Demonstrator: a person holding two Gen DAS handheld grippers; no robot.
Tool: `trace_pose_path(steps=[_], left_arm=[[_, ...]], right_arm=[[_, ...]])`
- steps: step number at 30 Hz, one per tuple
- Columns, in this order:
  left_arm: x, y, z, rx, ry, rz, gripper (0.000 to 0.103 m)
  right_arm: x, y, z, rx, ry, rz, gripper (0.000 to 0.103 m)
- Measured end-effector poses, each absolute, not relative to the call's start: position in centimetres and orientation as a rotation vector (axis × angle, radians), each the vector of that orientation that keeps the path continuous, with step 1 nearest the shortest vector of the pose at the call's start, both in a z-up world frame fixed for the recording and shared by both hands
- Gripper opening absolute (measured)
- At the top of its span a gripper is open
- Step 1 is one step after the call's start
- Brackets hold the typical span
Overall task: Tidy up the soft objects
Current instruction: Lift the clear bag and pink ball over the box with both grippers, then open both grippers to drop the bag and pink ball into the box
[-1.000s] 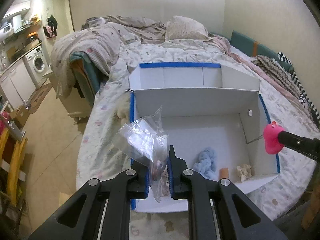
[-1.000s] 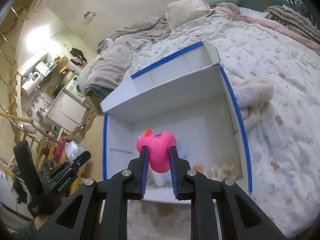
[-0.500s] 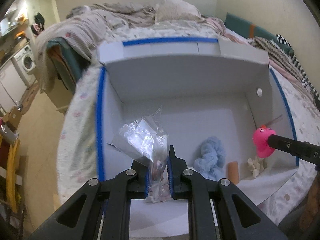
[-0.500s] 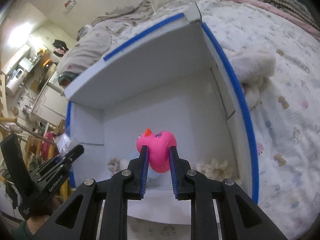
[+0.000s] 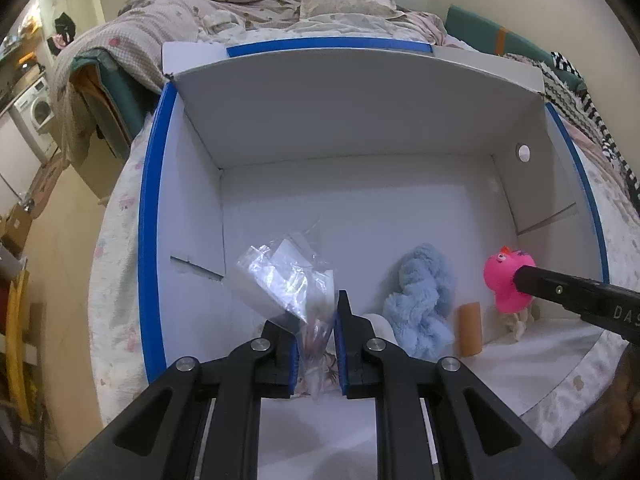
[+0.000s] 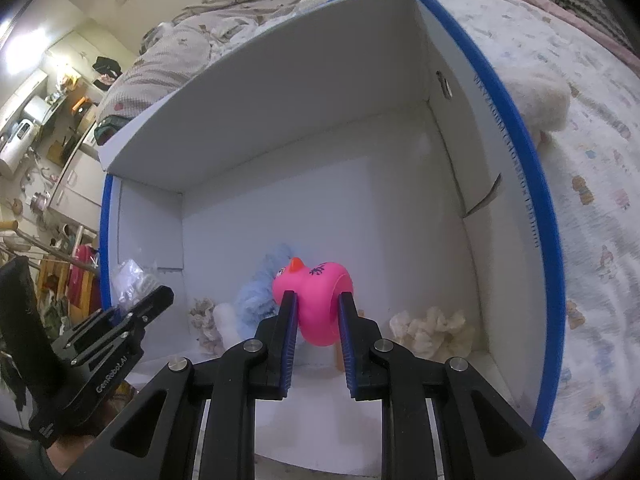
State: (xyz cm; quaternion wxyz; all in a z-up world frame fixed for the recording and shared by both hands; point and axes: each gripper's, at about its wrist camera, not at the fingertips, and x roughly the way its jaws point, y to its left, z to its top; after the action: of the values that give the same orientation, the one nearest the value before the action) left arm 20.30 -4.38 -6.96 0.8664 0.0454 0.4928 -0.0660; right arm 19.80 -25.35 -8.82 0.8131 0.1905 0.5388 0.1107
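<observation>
Both claws moved deeper into box [image 5: 384,128]; left claw [image 5: 316,344] clenches plastic bag [image 5: 284,280], right claw [image 6: 318,320] clenches pink duck [image 6: 320,300].

Home bedroom (unmade bed [image 5: 248,4], washing machine [image 5: 38,106])

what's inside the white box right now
On the box floor lie a blue plush, an orange cylinder and a cream fluffy piece. The left gripper and its bag hide part of the near floor.

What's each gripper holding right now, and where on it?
Left gripper: clear plastic bag, pinched at its lower end. Right gripper: pink rubber duck, clamped across its body.
</observation>
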Motion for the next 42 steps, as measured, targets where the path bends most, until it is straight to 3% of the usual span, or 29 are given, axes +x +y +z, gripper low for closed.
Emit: trace_pose_path(steps=[9, 12, 14, 20, 22, 23, 24, 25, 28, 30, 42], left_arm=[[20.1, -5.1, -7.0, 0.122, 1.034, -0.138, 0.016], [19.9, -5.3, -6.8, 0.131, 1.026, -0.14, 0.03], [19.7, -5.4, -6.5, 0.135, 1.01, -0.129, 0.056], [19.3, -5.4, -5.6, 0.154, 0.964, -0.102, 0.061], [19.2, -5.3, -5.5, 0.154, 0.961, -0.097, 0.061], [19.1, -5.2, -5.5, 0.152, 0.962, -0.096, 0.061], [19.1, -5.1, -5.5, 0.149, 0.962, -0.095, 0.061], [19.0, -5.0, -5.4, 0.144, 0.96, -0.093, 0.061], [18.8, -4.6, -5.0, 0.129, 0.95, -0.088, 0.061], [18.7, -4.5, -4.7, 0.121, 0.947, -0.086, 0.061], [16.7, -3.5, -2.9, 0.097, 0.911, -0.068, 0.061]], right_arm=[[20.1, -24.8, -9.5, 0.391, 1.177, 0.238, 0.022], [20.1, -24.5, -9.6, 0.391, 1.182, 0.236, 0.022], [20.2, -24.4, -9.6, 0.387, 1.185, 0.234, 0.022], [20.2, -24.0, -9.3, 0.372, 1.18, 0.228, 0.023], [20.2, -24.0, -9.0, 0.36, 1.168, 0.219, 0.029], [20.2, -24.0, -8.8, 0.361, 1.162, 0.214, 0.041], [20.0, -24.1, -8.6, 0.365, 1.157, 0.211, 0.067], [19.8, -24.3, -8.4, 0.373, 1.148, 0.209, 0.075], [19.4, -24.5, -7.6, 0.4, 1.116, 0.215, 0.08], [19.1, -24.4, -7.1, 0.398, 1.093, 0.223, 0.102], [16.8, -23.2, -5.4, 0.339, 1.035, 0.234, 0.103]])
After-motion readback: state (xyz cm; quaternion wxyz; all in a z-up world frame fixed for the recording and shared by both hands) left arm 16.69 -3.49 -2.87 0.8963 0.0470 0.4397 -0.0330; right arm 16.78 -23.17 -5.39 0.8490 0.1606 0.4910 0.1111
